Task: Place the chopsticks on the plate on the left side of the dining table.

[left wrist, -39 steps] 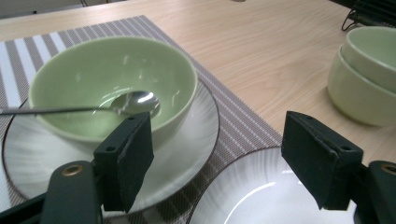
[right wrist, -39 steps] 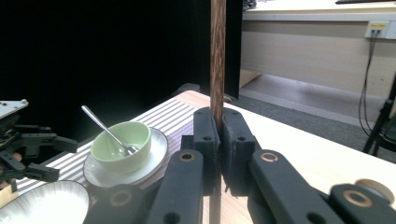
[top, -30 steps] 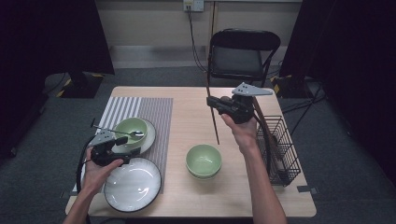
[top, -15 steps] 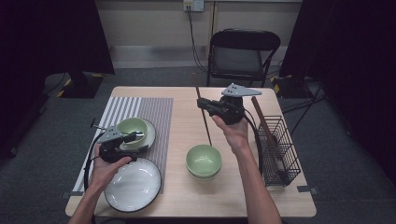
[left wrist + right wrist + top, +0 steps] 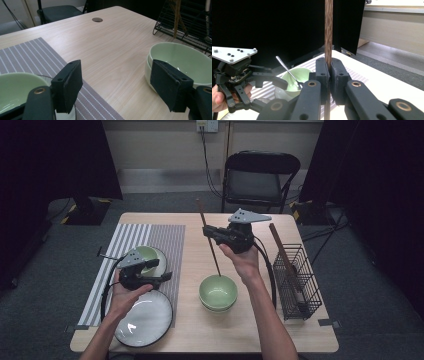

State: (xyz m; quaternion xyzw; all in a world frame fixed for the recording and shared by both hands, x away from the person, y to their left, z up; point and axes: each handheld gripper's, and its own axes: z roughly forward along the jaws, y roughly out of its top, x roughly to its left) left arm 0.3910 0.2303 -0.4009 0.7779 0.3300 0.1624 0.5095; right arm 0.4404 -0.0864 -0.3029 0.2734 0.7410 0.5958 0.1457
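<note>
You hold one dark wooden chopstick [image 5: 209,240] in your right gripper [image 5: 214,233], pinched near its middle between pads closed tight on it, raised above the table [image 5: 200,335], its lower tip slanting toward the stacked green bowls [image 5: 218,293]. It looks light, stiff and slim, likely to pivot or slip if gripped off-centre, so a mid-length hold suits it. Your left gripper [image 5: 117,85] hangs with its pads wide apart and nothing between them, near a third green bowl [image 5: 150,257] on the striped placemat [image 5: 135,237]; a metal spoon [image 5: 288,71] rests in that bowl. One white plate [image 5: 145,320] sits at the mat's near end. One black wire rack [image 5: 300,285] at your right holds more wooden utensils; their count is unclear.
</note>
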